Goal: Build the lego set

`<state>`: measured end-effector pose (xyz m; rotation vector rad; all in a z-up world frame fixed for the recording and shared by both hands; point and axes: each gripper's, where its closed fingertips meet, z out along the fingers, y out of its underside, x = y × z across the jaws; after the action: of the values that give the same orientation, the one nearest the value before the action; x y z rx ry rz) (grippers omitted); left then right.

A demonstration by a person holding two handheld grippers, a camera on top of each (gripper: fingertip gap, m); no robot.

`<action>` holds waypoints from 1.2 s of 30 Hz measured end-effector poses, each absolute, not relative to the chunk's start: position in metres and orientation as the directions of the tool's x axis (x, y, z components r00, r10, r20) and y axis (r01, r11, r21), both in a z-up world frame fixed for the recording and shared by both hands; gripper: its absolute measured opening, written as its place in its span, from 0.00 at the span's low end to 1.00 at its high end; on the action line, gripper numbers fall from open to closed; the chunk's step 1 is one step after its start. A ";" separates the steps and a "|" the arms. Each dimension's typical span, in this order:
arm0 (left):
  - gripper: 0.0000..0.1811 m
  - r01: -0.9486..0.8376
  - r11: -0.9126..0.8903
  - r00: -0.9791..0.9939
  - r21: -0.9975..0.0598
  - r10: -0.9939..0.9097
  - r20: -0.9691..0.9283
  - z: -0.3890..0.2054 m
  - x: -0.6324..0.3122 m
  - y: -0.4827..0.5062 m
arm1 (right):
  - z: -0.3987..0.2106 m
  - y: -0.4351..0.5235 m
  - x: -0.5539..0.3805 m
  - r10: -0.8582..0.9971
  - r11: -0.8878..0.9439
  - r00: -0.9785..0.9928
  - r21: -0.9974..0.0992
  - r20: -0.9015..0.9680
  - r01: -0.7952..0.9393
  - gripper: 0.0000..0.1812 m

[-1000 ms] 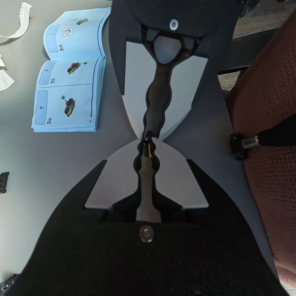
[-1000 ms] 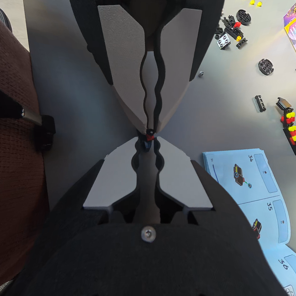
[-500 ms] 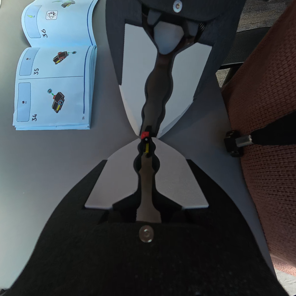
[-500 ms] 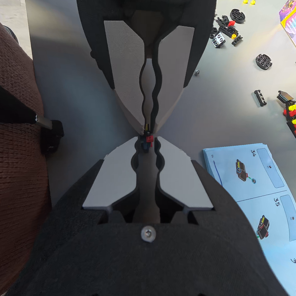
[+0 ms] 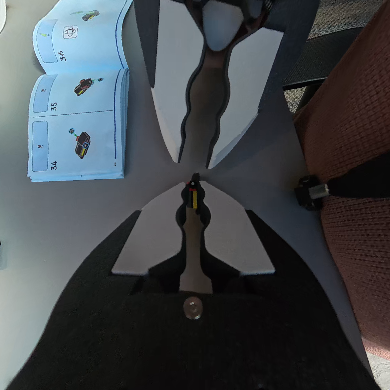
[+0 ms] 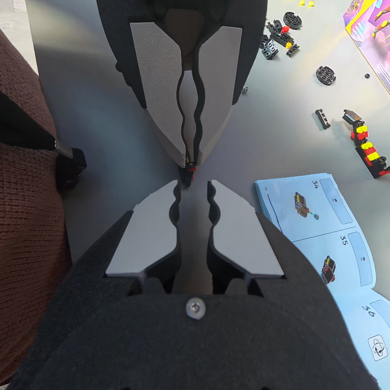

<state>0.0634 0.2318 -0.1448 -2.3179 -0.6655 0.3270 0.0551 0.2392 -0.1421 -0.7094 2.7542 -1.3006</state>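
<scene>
A small black, yellow and red lego assembly (image 5: 193, 197) is clamped between the tips of my left gripper (image 5: 193, 184), which is shut on it above the grey table. My right gripper (image 5: 193, 165) faces it tip to tip from the far side, open and just clear of the assembly. In the right wrist view my right gripper (image 6: 193, 182) is open and empty. The assembly (image 6: 190, 169) sticks out of my shut left gripper (image 6: 191, 162) just beyond my right fingertips.
An open blue instruction booklet (image 5: 80, 105) lies on the table; it also shows in the right wrist view (image 6: 316, 221). Loose black pieces (image 6: 274, 42), a black wheel (image 6: 326, 75), a red-yellow-black partial build (image 6: 367, 145) and a purple box (image 6: 369, 31) lie far right. A brown chair (image 5: 348, 147) borders the table. My left and right fingertips are right by each other. Both grippers' tips are roughly 25 cm from the red-yellow-black partial build (image 6: 367, 145).
My right gripper has opened, let go of the assembly and drawn back a little. My left gripper still holds the assembly.
</scene>
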 end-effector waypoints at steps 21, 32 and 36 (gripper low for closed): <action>0.04 0.450 -0.527 0.748 -0.721 0.663 -0.018 -0.137 0.083 0.196 | -0.160 0.213 0.072 -0.473 0.572 -0.873 -0.712 0.121 -0.408 0.18; 0.04 0.438 -0.465 0.739 -0.769 0.674 0.013 -0.138 0.088 0.196 | -0.163 0.208 0.073 -0.526 0.565 -0.826 -0.643 0.201 -0.517 0.12; 0.04 0.432 -0.453 0.741 -0.780 0.671 0.020 -0.137 0.089 0.195 | -0.163 0.208 0.072 -0.509 0.584 -0.839 -0.640 0.190 -0.499 0.14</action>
<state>0.0885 0.1946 -0.1370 -2.1172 -0.8286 0.3707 0.0717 0.2076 -0.1634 -0.8865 2.7834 -1.1177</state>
